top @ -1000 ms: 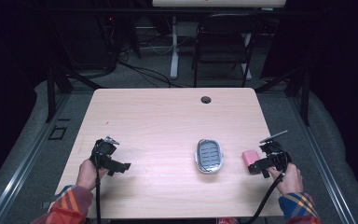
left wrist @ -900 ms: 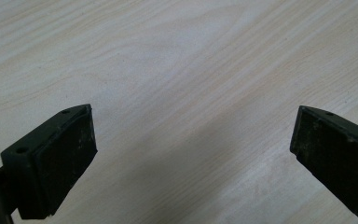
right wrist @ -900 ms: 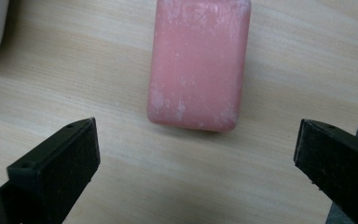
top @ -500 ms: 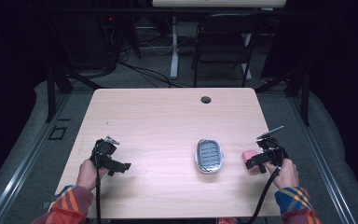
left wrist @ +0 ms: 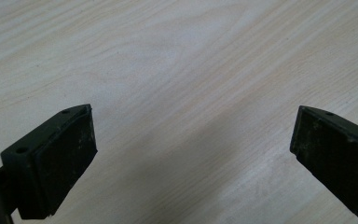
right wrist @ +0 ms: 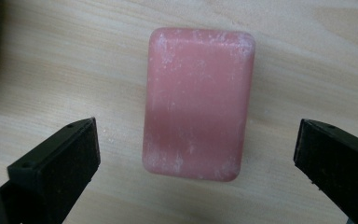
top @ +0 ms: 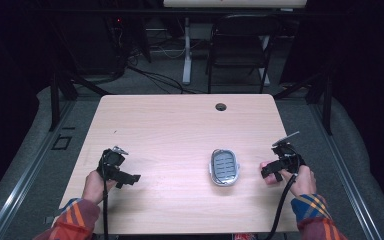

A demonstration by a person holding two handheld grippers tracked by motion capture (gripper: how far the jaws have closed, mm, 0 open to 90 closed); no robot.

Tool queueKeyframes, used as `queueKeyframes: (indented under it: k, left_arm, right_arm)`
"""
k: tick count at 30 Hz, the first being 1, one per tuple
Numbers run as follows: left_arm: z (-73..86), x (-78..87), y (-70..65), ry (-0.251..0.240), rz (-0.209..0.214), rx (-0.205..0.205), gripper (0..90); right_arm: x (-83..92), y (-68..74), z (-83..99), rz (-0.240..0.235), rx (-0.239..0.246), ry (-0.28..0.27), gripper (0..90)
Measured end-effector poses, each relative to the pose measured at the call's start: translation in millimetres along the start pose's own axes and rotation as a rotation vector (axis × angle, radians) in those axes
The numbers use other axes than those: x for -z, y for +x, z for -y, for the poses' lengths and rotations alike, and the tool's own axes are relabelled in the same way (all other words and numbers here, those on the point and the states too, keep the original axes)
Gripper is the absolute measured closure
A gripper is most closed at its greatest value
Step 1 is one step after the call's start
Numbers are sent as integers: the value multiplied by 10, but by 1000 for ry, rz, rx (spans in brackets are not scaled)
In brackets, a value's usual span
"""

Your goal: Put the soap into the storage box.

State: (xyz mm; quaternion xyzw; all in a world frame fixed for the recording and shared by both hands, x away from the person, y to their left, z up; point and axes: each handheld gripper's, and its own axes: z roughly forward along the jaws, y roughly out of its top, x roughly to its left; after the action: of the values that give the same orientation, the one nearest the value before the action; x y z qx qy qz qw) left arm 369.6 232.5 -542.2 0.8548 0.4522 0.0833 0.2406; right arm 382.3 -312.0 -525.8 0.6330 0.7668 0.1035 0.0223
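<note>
Near the right edge of the wooden table (top: 180, 130), the right gripper (top: 274, 170) hangs over a pink bar of soap (right wrist: 196, 105) that lies flat on the wood, its 2 jaws spread wide and standing off each long side without touching it. Just to the left of it sits a grey soap dish (top: 224, 167), empty, with a ribbed insert. The left gripper (top: 125, 176) rests well apart on the other side, jaws also wide, with bare wood between them.

The likely next move is a squeeze across the bar's narrow width. Soap is slick and its corners are rounded, so a grip that lands off-centre or too near one end could make the bar twist or squirt out. Closing while too high would catch just the top edge. A carry that drifts could also clip the dish rim and shove it.
</note>
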Motion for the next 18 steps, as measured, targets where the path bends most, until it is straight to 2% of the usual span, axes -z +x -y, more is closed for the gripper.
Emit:
queueKeyframes:
  k: [3,4,8,11,12,14,15,18]
  left_arm:
    - [3,8,-2,-3,-1,1,2]
    - [4,11,-2,-3,-1,0,2]
    - [0,0,1,0,-6,5,2]
    - [-6,0,-4,2,-6,0,2]
    - [-5,4,-6,-3,-6,-1,2]
    - [-3,8,-5,-2,-5,-1,2]
    - [-2,5,0,2,-4,2,2]
    - [-1,1,6,1,-2,5,1]
  right_arm:
    - [-22,4,-17,-5,-4,-9,3]
    - [-21,7,-34,-6,-2,6,4]
    - [-60,26,-67,-4,-3,9,9]
    - [-86,47,-103,13,5,34,17]
    - [-100,56,-110,10,0,20,25]
    - [-93,56,-120,17,13,39,33]
    - [-112,78,-120,14,-7,14,41]
    - [-97,77,-139,35,13,34,132]
